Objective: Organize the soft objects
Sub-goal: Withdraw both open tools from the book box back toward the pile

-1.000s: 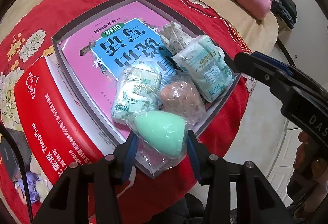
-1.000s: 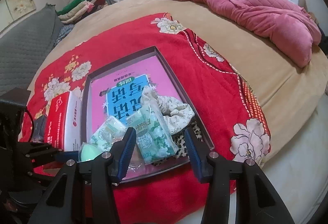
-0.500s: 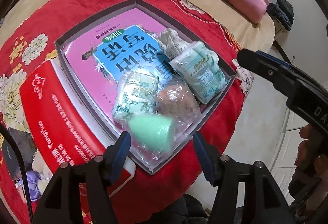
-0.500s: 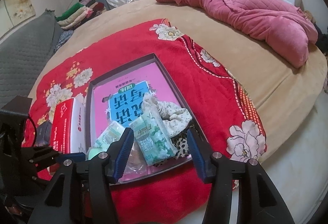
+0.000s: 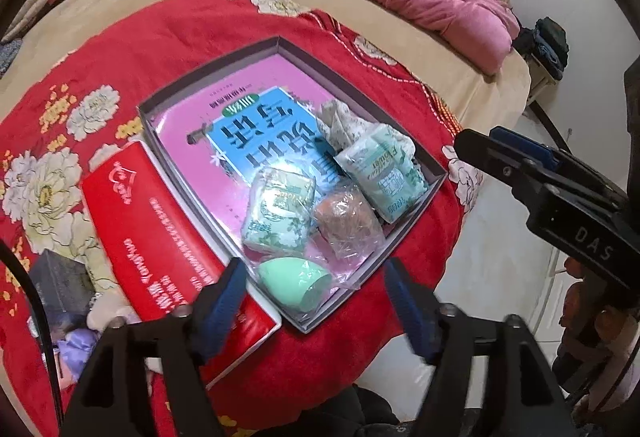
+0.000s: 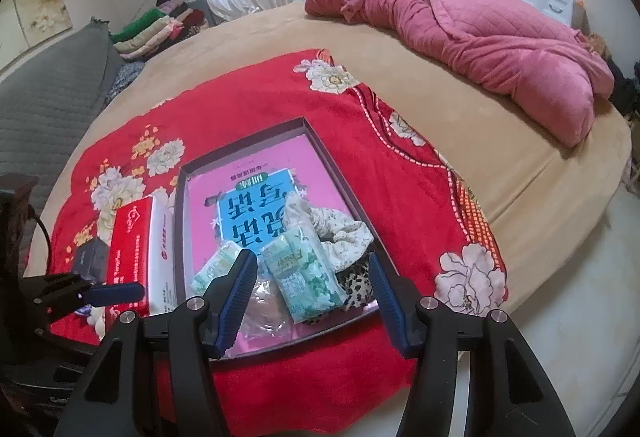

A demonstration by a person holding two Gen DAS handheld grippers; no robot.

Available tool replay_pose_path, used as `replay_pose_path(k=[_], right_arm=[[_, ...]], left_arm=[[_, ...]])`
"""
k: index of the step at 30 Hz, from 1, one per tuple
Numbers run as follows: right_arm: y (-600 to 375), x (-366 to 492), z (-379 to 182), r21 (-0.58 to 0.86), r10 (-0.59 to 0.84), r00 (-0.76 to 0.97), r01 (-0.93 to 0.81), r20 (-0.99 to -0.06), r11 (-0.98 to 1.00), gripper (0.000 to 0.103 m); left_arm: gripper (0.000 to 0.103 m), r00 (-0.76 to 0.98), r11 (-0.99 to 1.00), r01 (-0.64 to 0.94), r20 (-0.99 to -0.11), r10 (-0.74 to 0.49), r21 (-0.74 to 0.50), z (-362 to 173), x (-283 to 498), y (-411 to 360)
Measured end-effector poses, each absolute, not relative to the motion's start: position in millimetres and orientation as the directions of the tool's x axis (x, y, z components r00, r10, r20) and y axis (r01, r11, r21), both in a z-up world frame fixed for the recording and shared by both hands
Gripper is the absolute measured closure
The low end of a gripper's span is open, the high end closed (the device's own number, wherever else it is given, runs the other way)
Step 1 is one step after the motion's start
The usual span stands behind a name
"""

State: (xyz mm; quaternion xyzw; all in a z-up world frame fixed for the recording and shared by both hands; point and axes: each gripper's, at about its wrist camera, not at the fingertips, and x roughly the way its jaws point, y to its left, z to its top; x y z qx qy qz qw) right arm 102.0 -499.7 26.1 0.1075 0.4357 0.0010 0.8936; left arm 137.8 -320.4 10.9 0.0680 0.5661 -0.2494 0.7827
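Observation:
A shallow grey box (image 5: 158, 125) with a pink and blue lining lies on a red flowered blanket (image 5: 132, 37). In its near corner lie a mint green sponge in a clear bag (image 5: 294, 283), a brown sponge in a bag (image 5: 346, 223), two green tissue packs (image 5: 280, 215) (image 5: 382, 173) and a floral cloth (image 5: 340, 119). My left gripper (image 5: 314, 283) is open and empty, just above and behind the green sponge. My right gripper (image 6: 312, 277) is open and empty, hovering over a tissue pack (image 6: 302, 279) and the floral cloth (image 6: 340, 227).
A red carton (image 5: 160, 249) lies against the box's left side. A small dark box (image 6: 90, 257) and a plush toy (image 5: 100, 321) sit beside it. A pink quilt (image 6: 480, 33) is heaped at the far right of the bed. Folded clothes (image 6: 160, 25) are stacked beyond.
My left gripper opened and let go of the green sponge, which now lies in the box's near corner. Both grippers have drawn back and risen a little.

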Motion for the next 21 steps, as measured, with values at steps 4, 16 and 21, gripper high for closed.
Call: replay_pose_path(k=[4,16,21], right_arm=[[-494.8,99.5,34.7,0.179,0.086,0.630,0.085,-0.772,0.980,0.043],[-476.1,86.6,58.4,0.140,0.053,0.667,0.077,-0.743,0.987,0.025],[-468.3,81.8,68.1,0.130,0.048,0.677,0.070,-0.734,0.989,0.025]], left_arm=[[0.020,0.269,0.871,0.461,-0.909,-0.318,-0.169,22.3,133.3,-311.9],[0.019,0.338,0.890,0.429,-0.887,-0.316,-0.154,47.6,119.5,-284.7],[0.019,0.359,0.896,0.419,-0.879,-0.314,-0.149,54.9,112.9,-275.6]])
